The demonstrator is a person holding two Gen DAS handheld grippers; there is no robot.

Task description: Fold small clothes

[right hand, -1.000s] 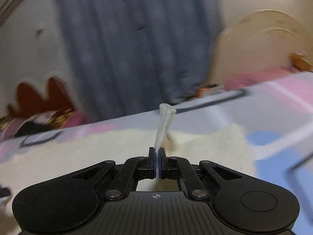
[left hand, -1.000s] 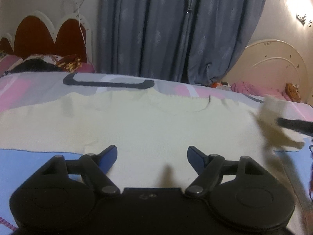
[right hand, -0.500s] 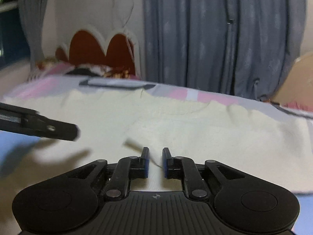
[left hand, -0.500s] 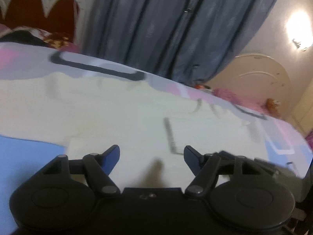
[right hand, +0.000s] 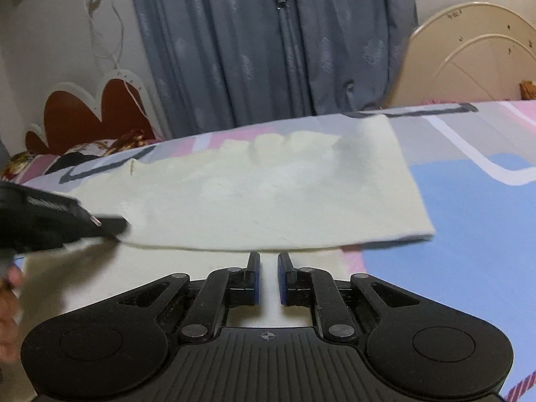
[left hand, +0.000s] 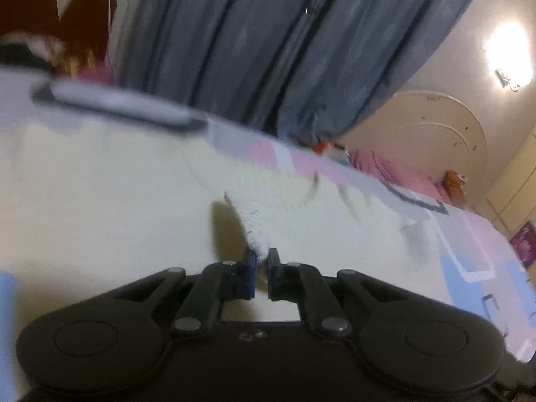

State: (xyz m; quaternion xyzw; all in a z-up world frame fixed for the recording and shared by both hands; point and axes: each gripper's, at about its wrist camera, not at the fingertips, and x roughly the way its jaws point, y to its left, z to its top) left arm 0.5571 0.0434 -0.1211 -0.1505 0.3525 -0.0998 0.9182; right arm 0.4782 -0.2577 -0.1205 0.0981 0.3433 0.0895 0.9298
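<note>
A cream knitted sweater (left hand: 117, 194) lies spread on the bed. My left gripper (left hand: 263, 258) has its jaws closing on a fold of the knit, which rises in a peak from between the pads. In the right wrist view the sweater (right hand: 268, 194) shows as a flat cream panel whose near edge is lifted in a straight line. The left gripper (right hand: 115, 226) holds that edge at the left. Just below the edge my right gripper (right hand: 268, 258) stands open by a narrow gap, with nothing between its pads.
The bedsheet (right hand: 485, 234) is patterned in blue, pink and grey. Behind the bed hang blue-grey curtains (right hand: 268, 50). A red scalloped headboard (right hand: 110, 114) stands at the back left and a cream rounded one (right hand: 469, 53) at the back right. A hand (right hand: 8, 318) shows at the left edge.
My left gripper went from wide open to shut on a fold of the sweater. The right gripper let go of the strip it pinched, opened slightly and came down to the sweater's near edge.
</note>
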